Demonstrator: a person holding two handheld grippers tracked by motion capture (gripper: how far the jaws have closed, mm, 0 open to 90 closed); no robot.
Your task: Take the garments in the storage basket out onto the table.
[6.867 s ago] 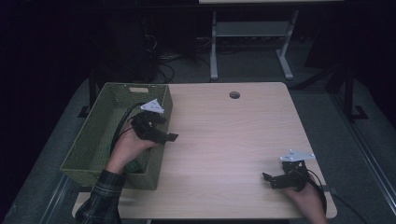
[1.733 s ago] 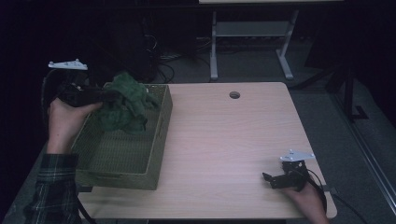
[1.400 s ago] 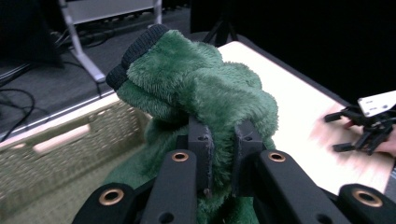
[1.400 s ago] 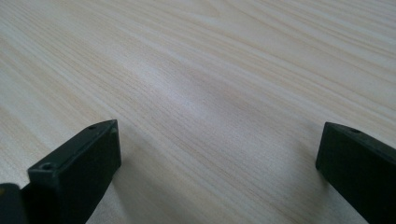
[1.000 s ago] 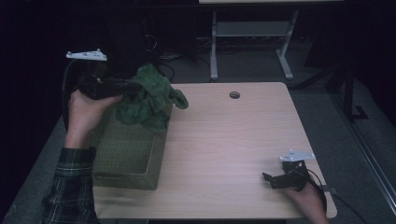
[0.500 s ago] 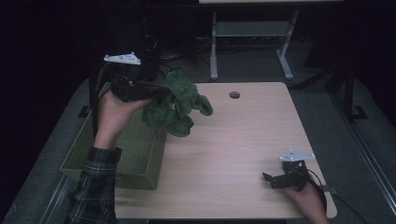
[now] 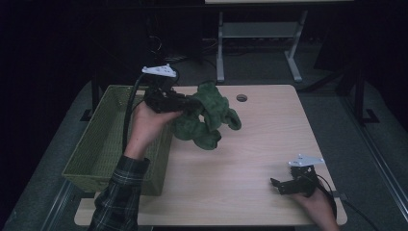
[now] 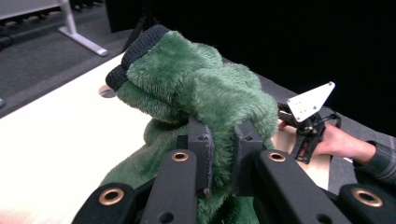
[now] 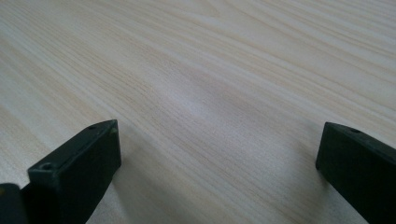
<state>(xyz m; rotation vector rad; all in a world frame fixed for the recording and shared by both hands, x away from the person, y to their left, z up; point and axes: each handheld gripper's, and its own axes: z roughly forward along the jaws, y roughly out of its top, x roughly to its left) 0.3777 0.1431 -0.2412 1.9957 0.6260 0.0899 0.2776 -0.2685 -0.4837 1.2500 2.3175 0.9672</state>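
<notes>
Table (image 7: 269,159): bare wood apart from the toy hanging over its far-left part and the right hand parked at the near-right corner.

Basket (image 7: 103,144): sits at the table's left edge and now looks empty. A few seconds ago the left gripper was down inside it; a second ago it held the toy above the basket's far end.

Green plush toy (image 7: 207,118): now out past the basket's right wall, over the table near the far edge and hanging clear of the surface. So the lift-out looks done; the set-down on the table is what's left.

Left gripper (image 8: 223,140): jaws nearly together, clamped on a fold of the toy's fur, body hanging from that pinch. In the high view it's at (image 7: 192,102).

Right gripper (image 7: 278,185): hasn't budged from the near-right corner. Jaws wide apart, nothing between them but tabletop, resting low on the wood.
</notes>
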